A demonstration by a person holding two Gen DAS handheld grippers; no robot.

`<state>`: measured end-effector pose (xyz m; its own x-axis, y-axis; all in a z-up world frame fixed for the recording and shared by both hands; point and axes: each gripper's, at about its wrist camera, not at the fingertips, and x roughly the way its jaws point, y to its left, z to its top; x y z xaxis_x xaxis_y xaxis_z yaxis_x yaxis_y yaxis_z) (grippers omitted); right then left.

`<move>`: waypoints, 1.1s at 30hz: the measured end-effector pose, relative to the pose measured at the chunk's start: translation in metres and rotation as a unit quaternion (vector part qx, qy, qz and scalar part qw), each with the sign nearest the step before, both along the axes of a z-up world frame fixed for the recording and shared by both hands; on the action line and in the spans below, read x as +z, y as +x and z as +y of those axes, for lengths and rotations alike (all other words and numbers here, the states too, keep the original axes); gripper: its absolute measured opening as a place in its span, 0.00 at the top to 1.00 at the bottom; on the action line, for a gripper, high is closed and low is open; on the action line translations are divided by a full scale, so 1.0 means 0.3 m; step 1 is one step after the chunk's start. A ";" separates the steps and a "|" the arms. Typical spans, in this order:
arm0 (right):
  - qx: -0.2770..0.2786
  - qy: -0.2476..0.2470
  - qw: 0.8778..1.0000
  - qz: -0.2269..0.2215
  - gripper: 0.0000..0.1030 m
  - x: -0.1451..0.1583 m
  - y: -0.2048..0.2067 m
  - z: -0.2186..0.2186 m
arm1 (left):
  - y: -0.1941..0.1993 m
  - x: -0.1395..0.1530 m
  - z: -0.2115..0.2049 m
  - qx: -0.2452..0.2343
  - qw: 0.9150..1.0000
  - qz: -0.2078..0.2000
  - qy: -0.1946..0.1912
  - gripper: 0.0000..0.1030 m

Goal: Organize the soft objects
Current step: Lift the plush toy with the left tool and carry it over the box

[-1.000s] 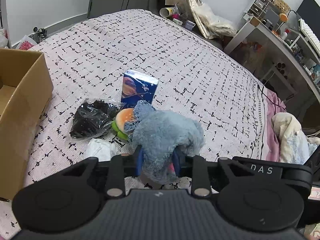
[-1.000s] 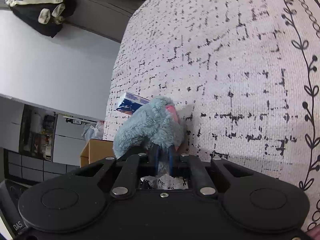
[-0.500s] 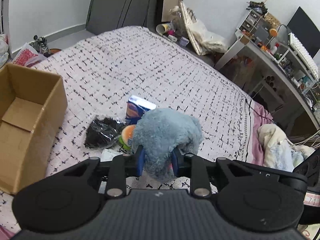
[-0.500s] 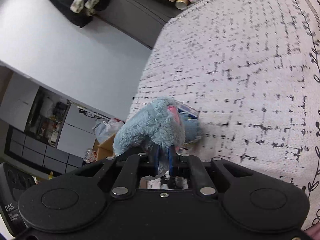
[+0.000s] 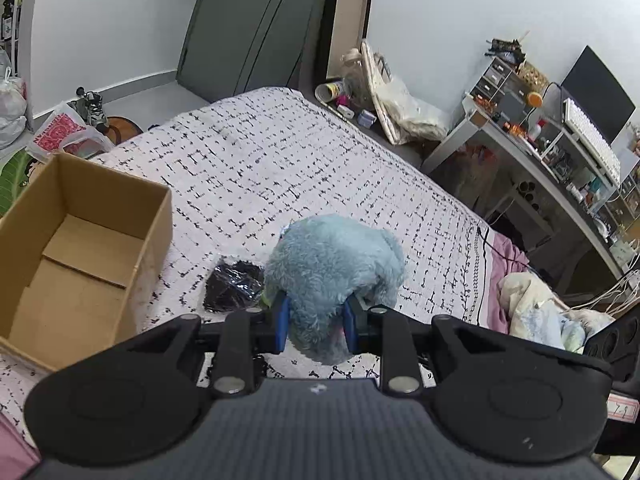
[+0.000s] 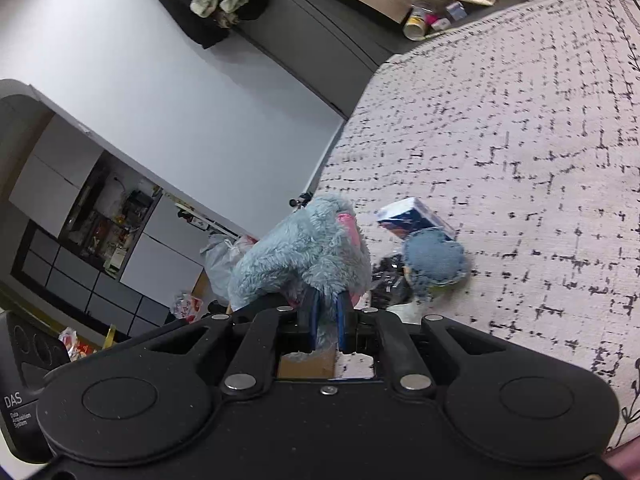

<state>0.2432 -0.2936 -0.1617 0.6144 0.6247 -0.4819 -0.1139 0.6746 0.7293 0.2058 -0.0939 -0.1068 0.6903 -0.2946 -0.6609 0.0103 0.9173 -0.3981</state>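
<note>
We see the blue plush toy (image 5: 332, 276) clamped between both tongs, lifted above the bed (image 5: 280, 168). The left tongs (image 5: 316, 326) squeeze its thick body, and the right tongs (image 6: 326, 320) pinch a thin part. The cardboard box (image 5: 84, 256) stands open, left of the left tongs.
</note>
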 end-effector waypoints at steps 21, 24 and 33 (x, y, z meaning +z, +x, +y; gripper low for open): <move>0.055 -0.005 0.998 -0.039 0.91 0.056 -0.022 0.264 | -0.084 0.047 0.254 0.057 0.998 -0.016 -0.011 0.75; 0.061 -0.008 0.997 -0.039 0.91 0.054 -0.014 0.298 | -0.087 0.039 0.288 0.065 0.998 -0.014 -0.017 0.75; 0.088 -0.023 0.996 -0.023 0.91 0.023 0.008 0.421 | -0.090 -0.015 0.396 0.106 0.994 0.003 -0.026 0.75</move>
<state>0.2455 -0.1675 -0.1549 0.5197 0.7027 -0.4859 -0.2655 0.6734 0.6900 0.1788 0.0251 -0.1114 0.7366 -0.1765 -0.6529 -0.1832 0.8772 -0.4439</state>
